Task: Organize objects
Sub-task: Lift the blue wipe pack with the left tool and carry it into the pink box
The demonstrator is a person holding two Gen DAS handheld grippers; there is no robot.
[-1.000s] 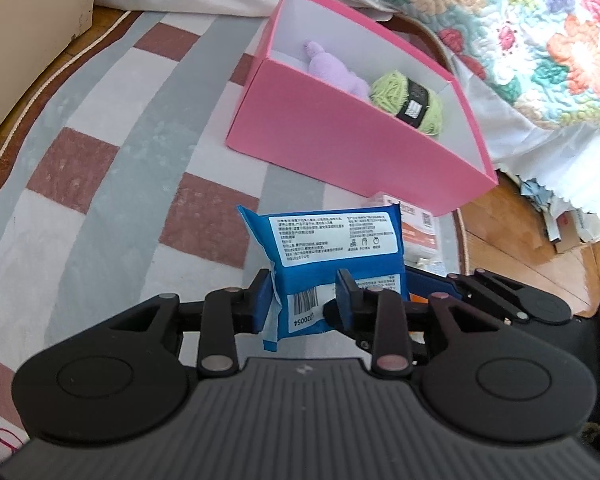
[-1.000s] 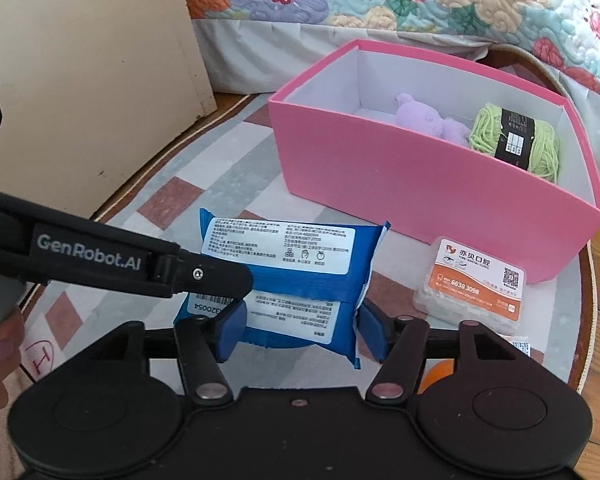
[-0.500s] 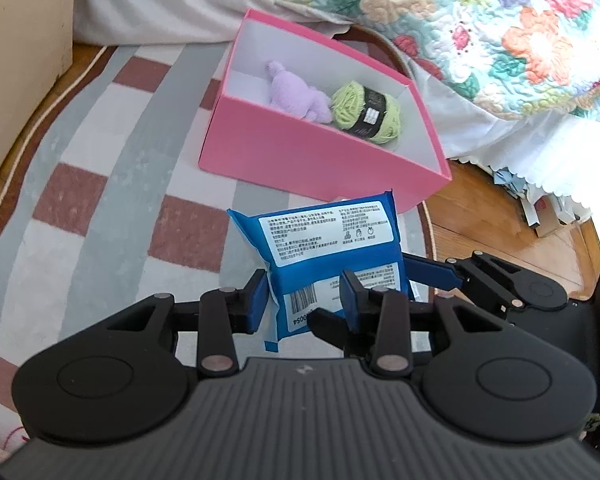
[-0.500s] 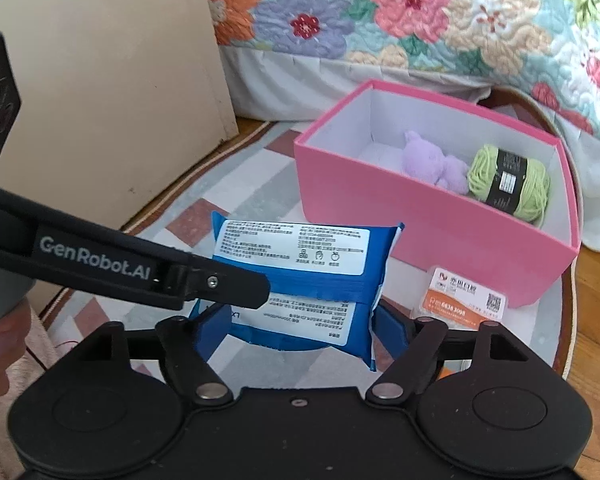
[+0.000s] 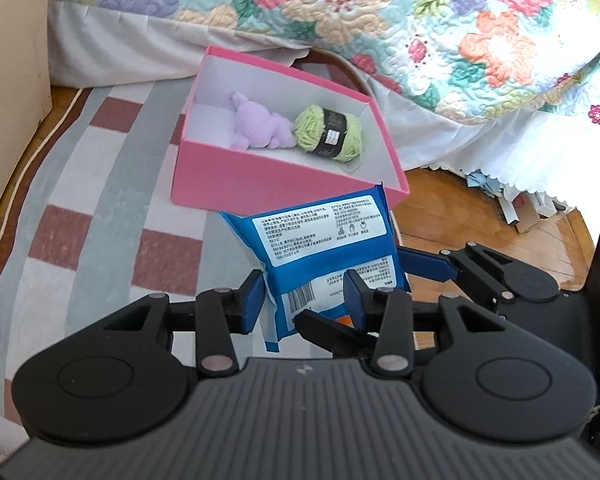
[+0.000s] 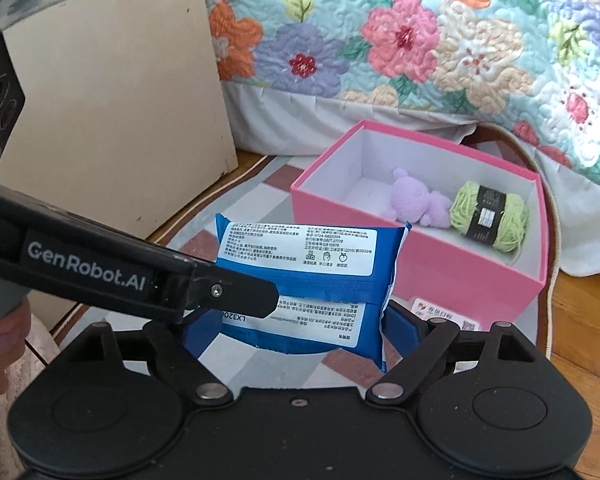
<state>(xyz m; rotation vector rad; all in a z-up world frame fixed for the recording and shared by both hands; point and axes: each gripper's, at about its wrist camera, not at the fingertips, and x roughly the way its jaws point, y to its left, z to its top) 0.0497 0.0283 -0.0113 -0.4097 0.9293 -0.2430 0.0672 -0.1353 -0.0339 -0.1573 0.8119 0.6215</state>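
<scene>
Two items in pink box (image 6: 440,276) (toy (image 6: 416,204), yarn (image 6: 488,216)); quilt (image 6: 420,40) behind

place: home bedroom | evidence: floral quilt (image 6: 400,40), checked rug (image 5: 100,220)

Both grippers angle downward, left gripper (image 5: 302,300) and right gripper (image 6: 296,330) with jaws opening around something.

hidden: lower end of blue wipes pack (image 6: 320,276) behind left gripper's arm | card packet (image 6: 444,314) mostly behind pink box (image 6: 460,280) and finger linkage (print unreadable) | cut off: quilt (image 5: 380,12) at top edge | pack's small print illegible
</scene>
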